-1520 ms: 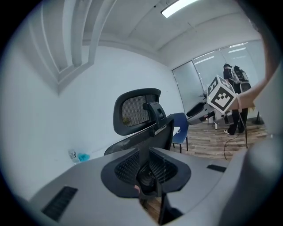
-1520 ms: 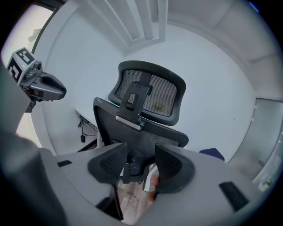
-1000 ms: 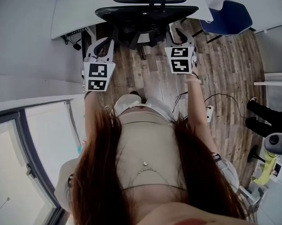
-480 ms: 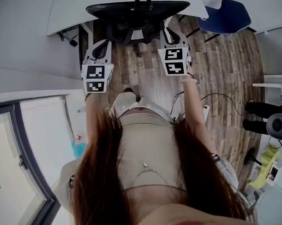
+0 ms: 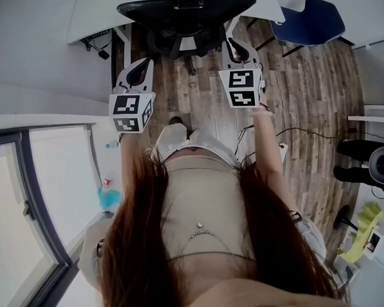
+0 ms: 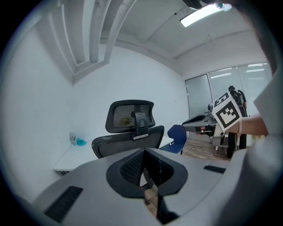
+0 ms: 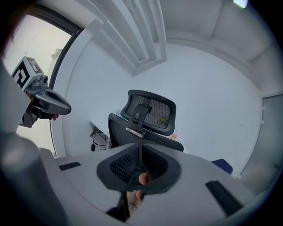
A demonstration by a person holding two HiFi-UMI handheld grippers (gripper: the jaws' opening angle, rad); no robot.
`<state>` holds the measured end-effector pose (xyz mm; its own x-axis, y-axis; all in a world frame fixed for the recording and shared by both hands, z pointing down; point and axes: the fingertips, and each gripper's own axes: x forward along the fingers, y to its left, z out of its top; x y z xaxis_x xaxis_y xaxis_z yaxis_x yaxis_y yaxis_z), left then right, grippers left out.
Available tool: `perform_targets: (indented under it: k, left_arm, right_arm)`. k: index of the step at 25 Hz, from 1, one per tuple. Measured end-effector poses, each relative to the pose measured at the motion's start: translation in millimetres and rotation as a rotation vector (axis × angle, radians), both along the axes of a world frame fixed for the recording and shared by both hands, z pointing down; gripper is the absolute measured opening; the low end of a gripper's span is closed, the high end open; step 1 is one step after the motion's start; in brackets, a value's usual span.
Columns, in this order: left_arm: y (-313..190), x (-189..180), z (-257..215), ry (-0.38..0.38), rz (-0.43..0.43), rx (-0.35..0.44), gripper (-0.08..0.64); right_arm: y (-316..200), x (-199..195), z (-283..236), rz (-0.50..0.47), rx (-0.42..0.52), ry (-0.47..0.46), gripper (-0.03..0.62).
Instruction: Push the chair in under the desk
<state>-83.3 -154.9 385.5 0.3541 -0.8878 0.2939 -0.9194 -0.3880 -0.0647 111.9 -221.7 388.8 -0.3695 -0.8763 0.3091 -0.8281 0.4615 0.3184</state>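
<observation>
Nearest the head camera, the person's torso (image 5: 200, 206) and long hair are filling the lower frame and hiding whatever is lying beneath them.

Ahead of that, both tools are reaching out over the wood-plank floor (image 5: 303, 102).

- **Left hand-held gripper (image 5: 140, 64):** It is showing its jaws pressed together in its own view. The dimpled black pads (image 6: 132, 165) are meeting with nothing between them, and only floor is showing through the slit below.
- **Right hand-held gripper (image 5: 234, 46):** Its jaws have just been closing, and its pads (image 7: 126, 165) are now meeting along a thin line. A small pale rounded patch is showing at that line, and I am unable to identify it.

Farther on, the chair (image 5: 187, 11) is standing against the white bench (image 5: 99, 17), ahead of both tools and touching neither.

- It is black, with a mesh backrest and a separate mesh headrest on a centre post.
- In the head view its base is sitting in shadow at the bench edge, and its top is being cut off by the frame.

On the bench's far corner, a small clear bottle (image 6: 73, 138) is standing just beside a blue object (image 6: 81, 142). I cannot make out what the bottle is holding.

Beyond, to the right, a blue chair (image 5: 310, 23) is showing only in part.
</observation>
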Motion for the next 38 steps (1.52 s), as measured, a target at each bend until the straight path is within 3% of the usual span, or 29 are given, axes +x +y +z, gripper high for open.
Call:
perform_targets:
  k: [3,11,17,38]
  left_arm:
    - [9,9,-9,0.068,0.006,0.018,0.003]
    - [30,26,-17,0.085,-0.008,0.033,0.003]
    - [43,41,-15,0.072,-0.022,0.03,0.005]
    - [61,69,-4,0.048,-0.021,0.037,0.004]
  right_arm:
    - [8,8,-7,0.0,0.019,-0.006,0.034]
    - [32,22,-19,-0.021,0.05,-0.022,0.029]
    - [47,32,-33,-0.039,0.111,-0.036,0.028]
    - [74,54,-34,-0.005,0.142,-0.062,0.028]
